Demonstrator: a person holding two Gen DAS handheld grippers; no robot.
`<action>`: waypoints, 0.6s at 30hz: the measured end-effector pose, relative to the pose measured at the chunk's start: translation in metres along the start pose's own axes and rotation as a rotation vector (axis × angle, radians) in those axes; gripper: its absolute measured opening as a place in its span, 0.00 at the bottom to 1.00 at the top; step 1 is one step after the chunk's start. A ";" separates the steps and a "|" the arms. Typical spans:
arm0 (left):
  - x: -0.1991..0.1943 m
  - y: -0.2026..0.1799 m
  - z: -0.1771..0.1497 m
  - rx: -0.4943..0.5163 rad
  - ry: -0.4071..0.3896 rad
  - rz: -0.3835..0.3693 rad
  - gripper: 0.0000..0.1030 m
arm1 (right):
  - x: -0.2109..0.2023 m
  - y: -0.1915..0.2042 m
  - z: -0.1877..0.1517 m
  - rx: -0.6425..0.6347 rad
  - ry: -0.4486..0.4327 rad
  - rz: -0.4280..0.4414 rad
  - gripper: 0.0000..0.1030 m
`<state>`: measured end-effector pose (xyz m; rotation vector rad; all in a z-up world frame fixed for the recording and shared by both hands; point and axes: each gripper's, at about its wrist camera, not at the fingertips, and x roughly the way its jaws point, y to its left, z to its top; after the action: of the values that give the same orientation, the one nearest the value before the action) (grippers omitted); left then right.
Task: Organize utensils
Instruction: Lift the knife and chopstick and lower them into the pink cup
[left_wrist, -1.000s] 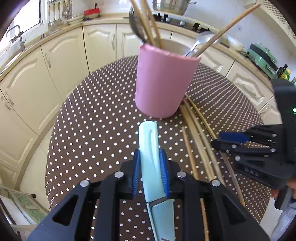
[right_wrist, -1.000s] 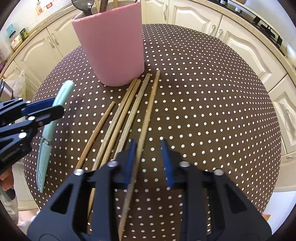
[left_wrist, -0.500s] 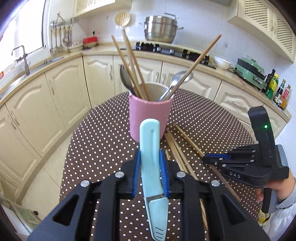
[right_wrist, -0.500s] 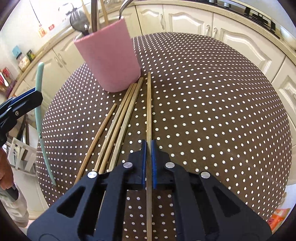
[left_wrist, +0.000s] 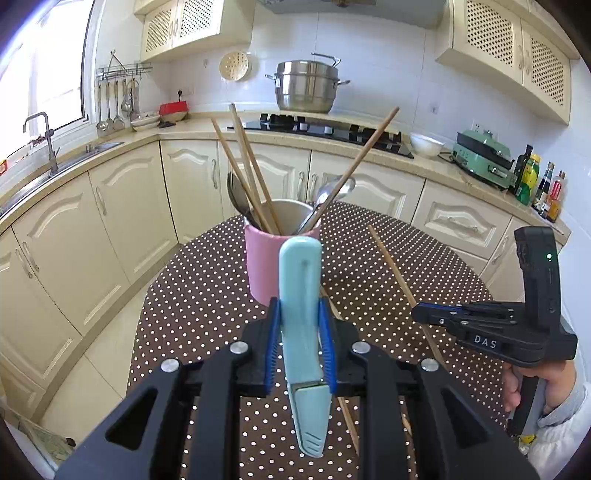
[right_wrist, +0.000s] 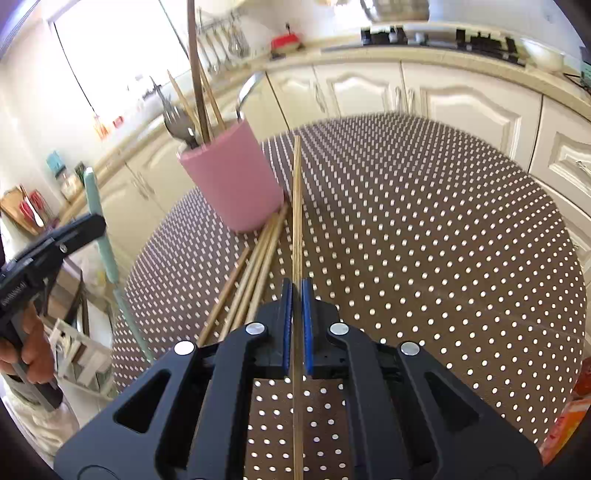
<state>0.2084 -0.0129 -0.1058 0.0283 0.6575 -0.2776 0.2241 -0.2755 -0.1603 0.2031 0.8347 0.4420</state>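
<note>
My left gripper is shut on a light blue sheathed knife and holds it above the dotted brown table, handle toward the pink utensil holder. The holder has chopsticks and spoons in it. My right gripper is shut on one wooden chopstick, lifted off the table and pointing past the holder. The right gripper with its chopstick also shows in the left wrist view. The left gripper with the knife shows in the right wrist view.
Several chopsticks lie on the table beside the holder. Cream cabinets and a counter ring the table, with a sink at left, a hob and steel pot behind. A small rack stands on the floor at left.
Both grippers have risen from the table. My right gripper shut on one chopstick and lifted it. My left gripper raised the knife to about the holder's rim height.
</note>
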 end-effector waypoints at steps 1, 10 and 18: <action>-0.003 -0.001 0.000 -0.001 -0.008 -0.003 0.19 | -0.007 0.001 0.000 0.005 -0.032 0.013 0.05; -0.018 -0.001 0.008 -0.005 -0.082 -0.050 0.19 | -0.047 0.024 0.013 -0.017 -0.235 0.119 0.05; -0.029 0.002 0.040 -0.017 -0.184 -0.053 0.19 | -0.078 0.054 0.035 -0.078 -0.473 0.174 0.05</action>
<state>0.2109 -0.0085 -0.0569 -0.0312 0.4780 -0.3219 0.1884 -0.2627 -0.0662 0.2955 0.3364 0.5612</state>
